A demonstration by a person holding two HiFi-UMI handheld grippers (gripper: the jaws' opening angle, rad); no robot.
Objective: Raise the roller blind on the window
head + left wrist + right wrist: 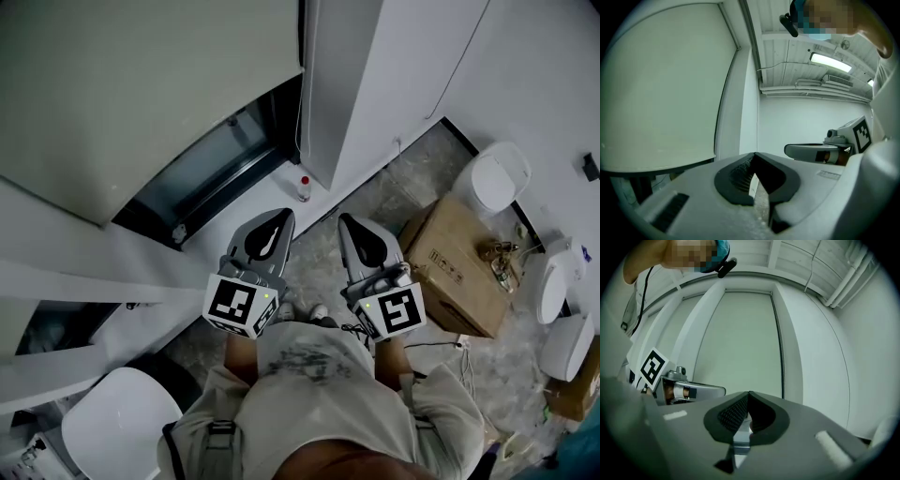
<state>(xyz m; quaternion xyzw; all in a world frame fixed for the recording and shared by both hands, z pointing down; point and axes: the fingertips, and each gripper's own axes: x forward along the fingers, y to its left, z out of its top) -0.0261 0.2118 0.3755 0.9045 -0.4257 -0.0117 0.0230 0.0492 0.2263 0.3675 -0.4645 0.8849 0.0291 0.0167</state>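
no words or numbers can be read. the box at right carries dark print, too small to tell; a label on the left gripper is blurred.

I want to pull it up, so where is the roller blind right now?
In the head view the roller blind fills the upper left, ahead of the left tool, its lower edge just above the dark window glass.

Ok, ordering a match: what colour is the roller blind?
Roller blind: plain off-white, best in head view.
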